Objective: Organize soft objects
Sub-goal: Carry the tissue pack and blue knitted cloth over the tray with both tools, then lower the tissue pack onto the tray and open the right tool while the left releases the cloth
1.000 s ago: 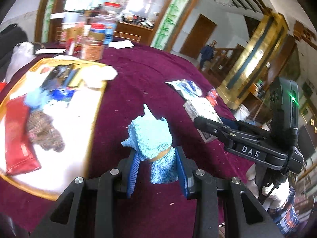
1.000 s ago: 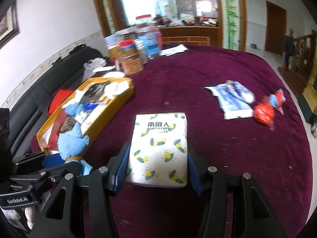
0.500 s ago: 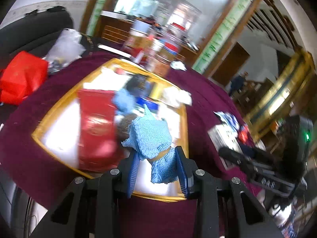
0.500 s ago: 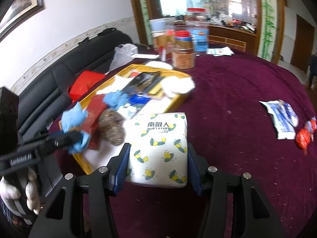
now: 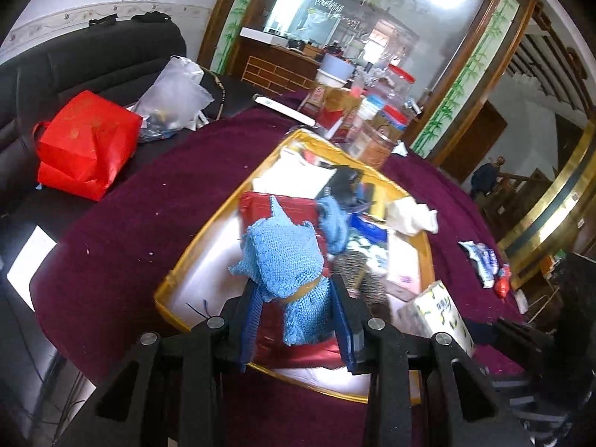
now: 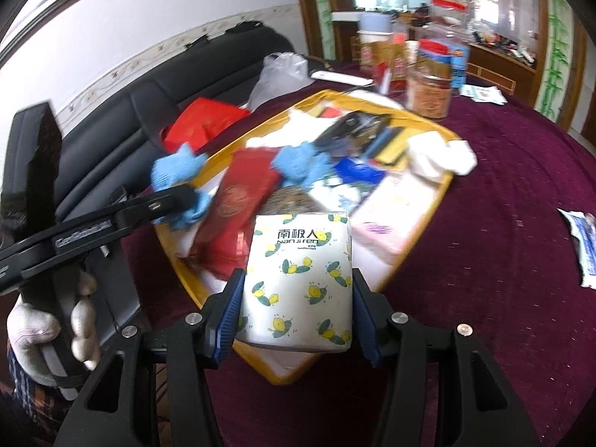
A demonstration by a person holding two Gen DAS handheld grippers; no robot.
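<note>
Left gripper [image 5: 294, 309] pinches a blue knitted cloth [image 5: 287, 260], blue pads pressed on its lower part, a tan band around its middle. Cloth is held above the near end of a yellow-rimmed tray [image 5: 186, 257], over a red pouch [image 5: 290, 208] lying in the tray. In the right wrist view the same cloth [image 6: 175, 171] shows at the tray's left rim, clamped in the left gripper [image 6: 186, 201]; a white-gloved hand [image 6: 48, 327] holds that gripper's handle at near left.

Right gripper [image 6: 296, 313] clamps a tissue pack [image 6: 298, 279], white with a lemon print, pads pressed on both its sides. Pack hangs over the near corner of the tray [image 6: 421, 231]. In the left wrist view the pack [image 5: 439, 313] shows just right of the tray's near right corner.

Tray contents, right wrist view: red pouch [image 6: 238, 205] at left, second blue cloth [image 6: 301, 164] in the middle, a brown speckled soft item [image 6: 290, 201] just behind the pack, dark items at the far end, a white cloth [image 6: 439, 156] draped over the far right rim, a pale pink flat pack [image 6: 391, 223] at right.

Tray sits on a bench [image 6: 503, 186] covered in maroon cloth. Jars and containers [image 6: 428, 89] stand beyond the far end of the tray. A blue-and-white packet [image 6: 585, 238] lies well apart at right. Black sofa [image 5: 74, 59] beyond the bench's left side carries a red bag [image 5: 85, 145] and a clear plastic bag [image 5: 175, 93].
</note>
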